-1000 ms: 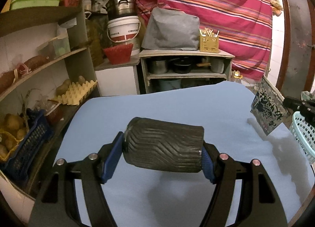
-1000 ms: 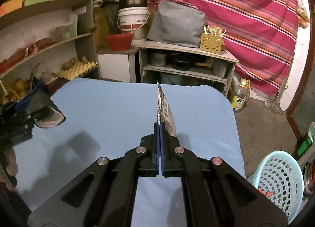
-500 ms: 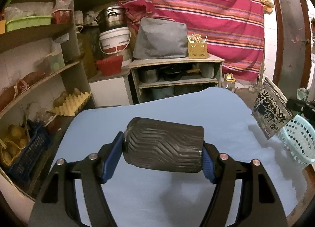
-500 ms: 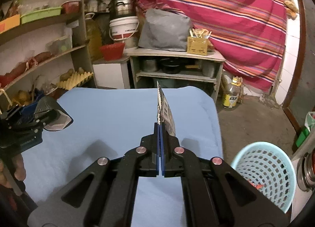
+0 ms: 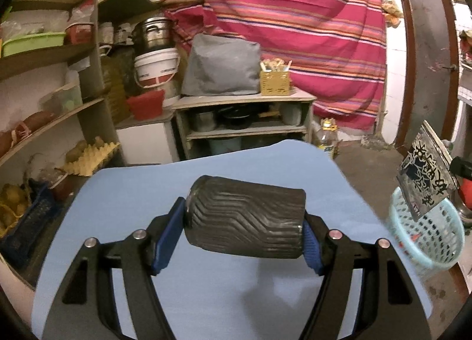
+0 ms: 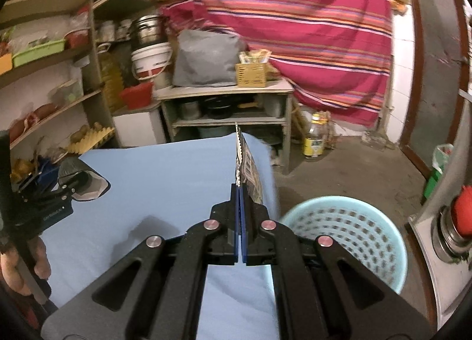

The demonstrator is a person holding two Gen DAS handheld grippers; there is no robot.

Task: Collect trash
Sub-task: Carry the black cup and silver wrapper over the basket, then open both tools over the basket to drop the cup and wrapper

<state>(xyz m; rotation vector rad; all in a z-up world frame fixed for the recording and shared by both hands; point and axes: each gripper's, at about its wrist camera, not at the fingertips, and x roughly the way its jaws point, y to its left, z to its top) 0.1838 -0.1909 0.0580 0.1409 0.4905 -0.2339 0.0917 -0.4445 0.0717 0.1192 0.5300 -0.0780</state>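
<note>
My left gripper [image 5: 244,226] is shut on a dark ribbed paper cup [image 5: 244,222], held sideways above the blue table [image 5: 206,295]. The cup also shows at the left of the right wrist view [image 6: 84,185]. My right gripper [image 6: 239,195] is shut on a flat black-and-white printed wrapper [image 6: 249,170], held edge-on near the table's right edge. The wrapper appears at the far right of the left wrist view [image 5: 424,175], above a light blue mesh basket [image 5: 424,236]. In the right wrist view the basket [image 6: 345,233] stands on the floor just right of my gripper.
Shelves [image 5: 44,121] with food, egg trays and tubs line the left. A low cabinet [image 5: 244,121] with pots stands behind the table before a striped curtain [image 5: 295,15]. A bottle [image 6: 314,139] stands on the floor. A metal unit with a red knob [image 6: 463,213] is at the right.
Both grippers have swung to the right. The wrapper now hangs near the basket, which has come fully into view. Both grips are unchanged.
</note>
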